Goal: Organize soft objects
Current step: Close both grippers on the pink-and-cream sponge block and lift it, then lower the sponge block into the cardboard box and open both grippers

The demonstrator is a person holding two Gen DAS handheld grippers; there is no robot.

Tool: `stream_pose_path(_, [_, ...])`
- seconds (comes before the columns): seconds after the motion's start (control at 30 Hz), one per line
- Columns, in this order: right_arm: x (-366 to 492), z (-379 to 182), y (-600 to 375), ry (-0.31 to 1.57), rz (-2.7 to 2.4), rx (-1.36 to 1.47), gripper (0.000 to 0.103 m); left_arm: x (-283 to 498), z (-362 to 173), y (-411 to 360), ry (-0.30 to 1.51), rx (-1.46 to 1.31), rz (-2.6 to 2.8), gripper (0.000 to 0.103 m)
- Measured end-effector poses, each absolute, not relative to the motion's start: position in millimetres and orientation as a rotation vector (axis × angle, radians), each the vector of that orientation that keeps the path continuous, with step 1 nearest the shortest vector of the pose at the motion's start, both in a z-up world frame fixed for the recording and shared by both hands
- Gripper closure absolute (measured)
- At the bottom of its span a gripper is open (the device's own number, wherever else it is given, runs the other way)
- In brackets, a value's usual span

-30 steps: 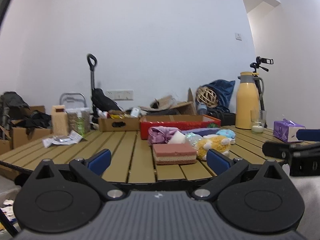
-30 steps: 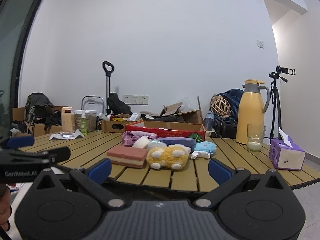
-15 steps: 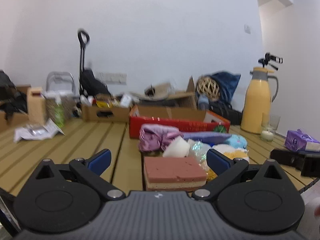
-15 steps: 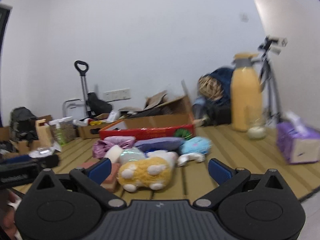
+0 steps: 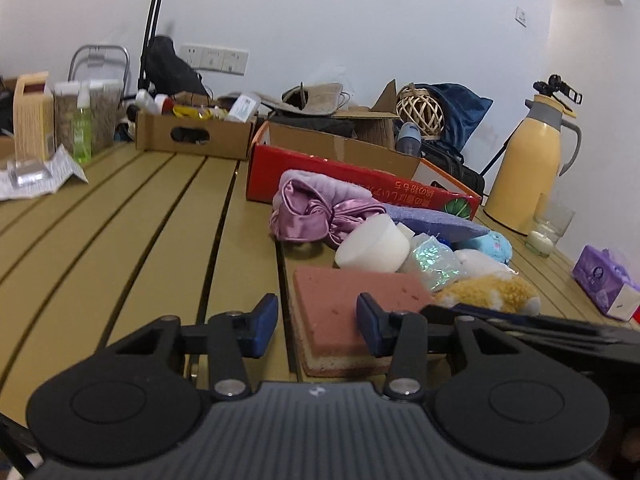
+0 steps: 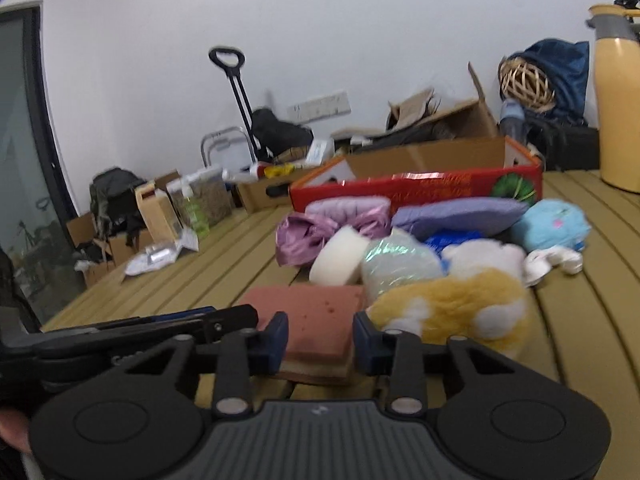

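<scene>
A pink sponge block [image 5: 352,304] [image 6: 316,312] lies at the front of a pile of soft things on the slatted table [image 5: 120,220]. My left gripper [image 5: 317,326] is closing, its jaws astride the block's near left corner; a gap shows at the left pad. My right gripper [image 6: 320,340] is closing too, with the block's near end between its jaws and no clear squeeze. Behind it lie a yellow plush [image 6: 452,308], a white round sponge [image 5: 372,244], a purple satin cloth [image 5: 312,208], a lavender cushion [image 6: 456,216] and a blue plush [image 6: 552,224].
An open red box [image 5: 360,184] stands right behind the pile. To the right are a yellow thermos [image 5: 528,164], a glass with a candle [image 5: 546,226] and a purple tissue box [image 5: 604,280]. A cardboard box [image 5: 192,134] and jars stand at the back left.
Both grippers moved in over the table to the pink sponge block and tilted downward. Their jaws, wide apart before, have narrowed around the block's near end.
</scene>
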State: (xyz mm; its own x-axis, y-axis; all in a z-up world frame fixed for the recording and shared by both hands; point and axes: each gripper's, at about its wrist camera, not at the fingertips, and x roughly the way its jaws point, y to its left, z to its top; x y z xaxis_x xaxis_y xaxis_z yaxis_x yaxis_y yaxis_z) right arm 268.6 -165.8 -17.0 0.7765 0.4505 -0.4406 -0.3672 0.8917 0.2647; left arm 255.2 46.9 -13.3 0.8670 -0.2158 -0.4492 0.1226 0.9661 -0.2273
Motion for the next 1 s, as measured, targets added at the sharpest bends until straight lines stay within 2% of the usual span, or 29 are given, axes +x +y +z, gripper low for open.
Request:
stream_pose_path(0.2, [280.5, -25.5, -161.0, 0.554, 0.419, 0.22, 0.069, 258.5, -19.3, 56.2, 0.501, -0.264, -0.209, 0.058])
stream_pose_path(0.23, [281.0, -26.7, -162.1, 0.558, 0.419, 0.234, 0.067, 258.6, -18.8, 56.5, 0.505, -0.278, -0.208, 0.06])
stream_pose_path(0.27, [281.7, -27.4, -162.0, 0.557, 0.423, 0.241, 0.066, 258.5, -17.6, 56.2, 0.511, -0.29, -0.211, 0.067])
stream_pose_path(0.3, [280.8, -27.1, -161.3, 0.555, 0.428, 0.238, 0.066, 257.7, -15.0, 56.0, 0.514, -0.302, -0.224, 0.069])
stream_pose_path(0.43, [274.8, -15.7, -159.6, 0.534, 0.446, 0.231, 0.072, 249.6, 2.2, 54.0, 0.437, -0.286, -0.216, 0.068])
stream_pose_path(0.57, [274.4, 8.1, -158.9, 0.447, 0.441, 0.233, 0.072, 265.3, 37.4, 53.8, 0.342, -0.288, -0.24, 0.068])
stream_pose_path(0.8, [368.2, 73.5, -161.2, 0.369, 0.475, 0.246, 0.071, 378.1, 109.6, 50.1, 0.196, -0.261, -0.295, 0.067])
stream_pose_path(1.0, [529.2, 91.2, -171.2, 0.506, 0.442, 0.331, 0.072, 527.6, 114.0, 40.0, 0.356, -0.296, -0.27, 0.067])
